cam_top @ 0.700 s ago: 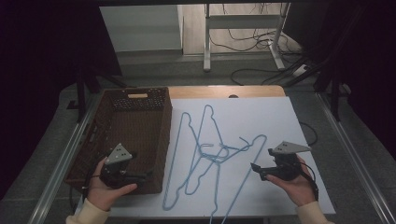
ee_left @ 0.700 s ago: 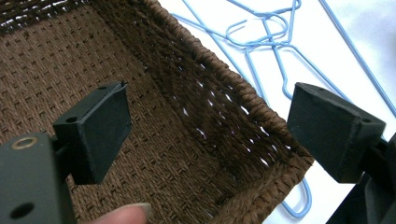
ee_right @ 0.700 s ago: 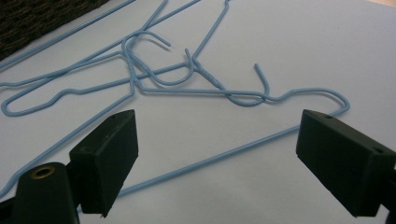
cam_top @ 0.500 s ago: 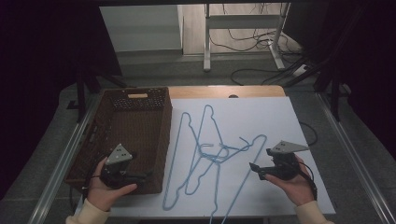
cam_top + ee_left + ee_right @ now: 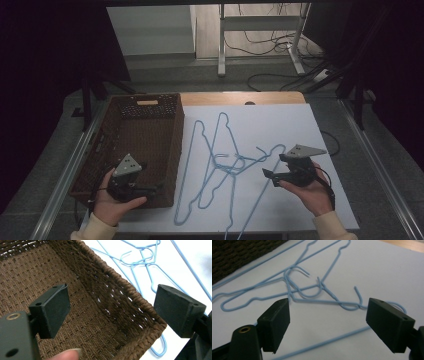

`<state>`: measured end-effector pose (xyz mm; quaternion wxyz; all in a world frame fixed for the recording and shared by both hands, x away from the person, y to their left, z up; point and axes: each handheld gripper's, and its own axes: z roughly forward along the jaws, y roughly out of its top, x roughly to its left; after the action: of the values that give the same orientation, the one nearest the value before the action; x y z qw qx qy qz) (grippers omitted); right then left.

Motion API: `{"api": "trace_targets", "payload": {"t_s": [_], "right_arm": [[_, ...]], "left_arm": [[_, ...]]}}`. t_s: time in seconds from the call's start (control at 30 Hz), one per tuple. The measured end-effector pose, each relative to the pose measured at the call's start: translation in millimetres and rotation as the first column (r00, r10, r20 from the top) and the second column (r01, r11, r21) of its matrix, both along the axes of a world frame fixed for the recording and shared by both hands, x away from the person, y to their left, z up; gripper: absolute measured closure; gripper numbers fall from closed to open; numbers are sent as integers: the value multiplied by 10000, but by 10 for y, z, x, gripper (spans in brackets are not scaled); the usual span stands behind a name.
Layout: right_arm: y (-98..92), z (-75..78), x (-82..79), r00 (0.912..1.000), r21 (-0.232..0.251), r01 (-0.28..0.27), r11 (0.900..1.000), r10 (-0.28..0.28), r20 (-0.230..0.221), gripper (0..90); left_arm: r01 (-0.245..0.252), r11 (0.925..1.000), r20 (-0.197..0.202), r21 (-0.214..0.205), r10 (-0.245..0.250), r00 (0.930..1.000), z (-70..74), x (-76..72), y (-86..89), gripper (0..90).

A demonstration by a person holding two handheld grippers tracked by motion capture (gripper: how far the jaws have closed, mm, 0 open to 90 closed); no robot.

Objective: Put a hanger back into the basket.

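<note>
Hangers of pale blue wire lie tangled on the white surface, just to the right of the brown wicker basket, and none of them is inside it. As far as the high view shows, the basket's woven floor is bare, so the work of moving hangers into the basket looks not yet begun. How many hangers make up the heap is hard to tell, since their hooks and shoulders cross one another; it may be three or four.

The left claw hangs over the basket's near right corner, its jaws standing wide apart with nothing between them; in the left gripper view the basket's rim and inner wall lie beyond the open jaws. The right claw is on the far side of the hangers from the basket, just beside their hooks, pointing toward them. Its jaws are also spread wide and empty, and the hooks lie on the surface ahead of them, untouched.

Everything is left to do: a grasp on one hanger, freeing it from the others, and carrying it to the basket.
</note>
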<state>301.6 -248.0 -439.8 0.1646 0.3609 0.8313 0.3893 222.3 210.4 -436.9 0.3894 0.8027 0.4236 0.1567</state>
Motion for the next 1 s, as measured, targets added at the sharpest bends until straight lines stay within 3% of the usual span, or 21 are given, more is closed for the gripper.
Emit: {"api": "trace_targets", "payload": {"t_s": [0.3, 0.47, 0.6, 0.73, 1.0], "right_arm": [[384, 89, 137, 9983, -188, -416, 9990, 408, -410, 231], [516, 34, 211, 9962, -511, -589, 9970, 554, -677, 254], [628, -42, 286, 9916, -755, -840, 9936, 759, -1049, 299], [814, -121, 345, 9808, -1110, -1365, 9844, 1185, -1549, 351], [1032, -214, 400, 9662, -1641, -1943, 9671, 1599, -2020, 400]], "left_arm": [[-16, 10000, -18, -7, 16, 10000, 0, 15, 27, 147], [25, 10000, -90, 9, -24, 10000, -17, 37, 26, 148], [62, 10000, -54, 35, -62, 10000, -10, 35, 13, 149], [109, 9999, -39, 107, -109, 9999, -6, 30, -11, 150], [96, 9999, -11, 115, -96, 10000, -5, 28, -15, 150]]}}
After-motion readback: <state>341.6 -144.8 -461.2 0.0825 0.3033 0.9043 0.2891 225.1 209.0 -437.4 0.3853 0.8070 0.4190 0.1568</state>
